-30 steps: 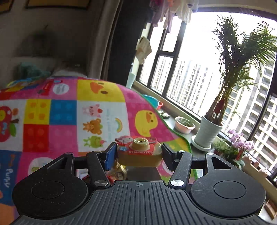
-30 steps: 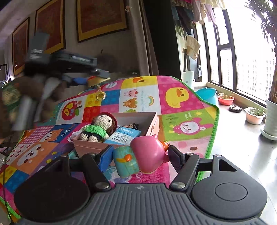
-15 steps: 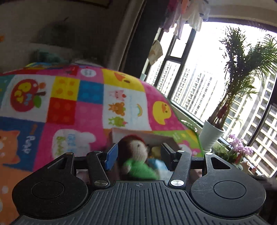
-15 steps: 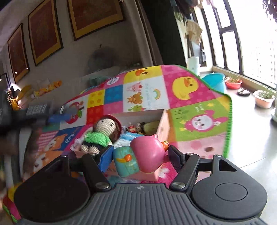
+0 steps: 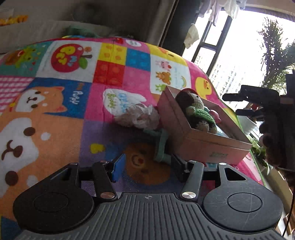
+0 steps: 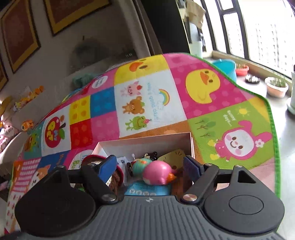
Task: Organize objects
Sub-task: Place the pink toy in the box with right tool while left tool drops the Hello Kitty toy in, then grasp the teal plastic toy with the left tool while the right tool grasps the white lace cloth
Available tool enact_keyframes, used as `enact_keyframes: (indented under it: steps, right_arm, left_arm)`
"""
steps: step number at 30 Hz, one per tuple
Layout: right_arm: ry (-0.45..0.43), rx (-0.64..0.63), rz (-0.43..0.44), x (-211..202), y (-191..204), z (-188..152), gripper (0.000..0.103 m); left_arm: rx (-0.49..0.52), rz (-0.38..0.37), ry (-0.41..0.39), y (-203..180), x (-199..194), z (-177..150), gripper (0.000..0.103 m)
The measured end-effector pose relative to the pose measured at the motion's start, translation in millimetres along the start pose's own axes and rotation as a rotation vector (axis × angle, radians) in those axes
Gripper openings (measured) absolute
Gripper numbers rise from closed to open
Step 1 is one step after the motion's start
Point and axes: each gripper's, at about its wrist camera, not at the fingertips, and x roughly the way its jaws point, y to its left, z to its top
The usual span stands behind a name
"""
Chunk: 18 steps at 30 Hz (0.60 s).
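A pink cardboard box (image 5: 195,136) stands on the colourful play mat (image 5: 64,114). In it lie a crocheted doll (image 5: 199,112), a blue packet (image 6: 147,190) and small toys. A pink and teal toy (image 6: 156,173) lies in the box (image 6: 147,142), between my right gripper's open fingers (image 6: 150,169) and apart from both pads. My left gripper (image 5: 145,164) is open and empty, low over the mat left of the box. A crumpled plastic wrapper (image 5: 140,116) and a green cloth item (image 5: 162,145) lie on the mat beside the box. The right gripper also shows in the left wrist view (image 5: 247,103).
A window sill with potted plants (image 6: 276,86) and a teal basin (image 6: 226,68) runs along the right. A sofa (image 5: 46,27) and framed pictures (image 6: 73,13) stand behind the mat. The mat's green edge (image 6: 274,129) borders grey floor.
My left gripper let go of the yellow toy camera and swung left and down, off the box. My right gripper moved over the box and opened; the pink and teal toy now lies inside.
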Motion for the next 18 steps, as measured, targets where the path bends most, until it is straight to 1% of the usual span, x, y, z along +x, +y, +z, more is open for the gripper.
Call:
enact_keyframes:
  steps: [4,7,8,9,10,11,13,15,18]
  right_arm:
    - [-0.071,-0.121,-0.011,-41.9,12.2,-28.1,0.080]
    - [-0.073,-0.217,-0.004,-63.2,26.2,-44.6,0.080]
    - [-0.068,-0.242,0.002,-67.7,31.3,-47.1,0.080]
    - [-0.061,-0.257,0.010,-71.1,36.6,-47.9,0.080]
    - [-0.055,-0.267,0.021,-73.6,41.8,-47.4,0.080]
    - [-0.048,-0.277,0.035,-75.2,48.0,-46.1,0.080]
    - [-0.033,-0.298,0.066,-75.8,63.2,-42.5,0.080]
    - [-0.012,-0.315,0.107,-72.3,81.4,-38.1,0.080]
    - [0.042,-0.344,0.160,-55.1,115.7,-32.6,0.080]
  left_arm:
    - [0.022,-0.038,0.003,-15.9,18.0,7.8,0.059]
    - [0.047,-0.007,-0.003,-26.6,37.0,18.0,0.058]
    - [0.057,0.011,0.008,-29.4,44.2,20.1,0.052]
    - [0.070,0.025,0.020,-31.1,50.4,21.0,0.042]
    - [0.082,0.033,0.040,-31.7,55.9,20.6,0.039]
    - [0.088,0.047,0.061,-31.3,59.7,19.0,0.034]
    - [0.102,0.072,0.078,-29.0,60.2,13.9,0.033]
    - [0.098,0.081,0.068,-21.6,52.3,10.2,0.034]
    - [0.085,0.125,0.051,-5.5,36.7,8.6,0.033]
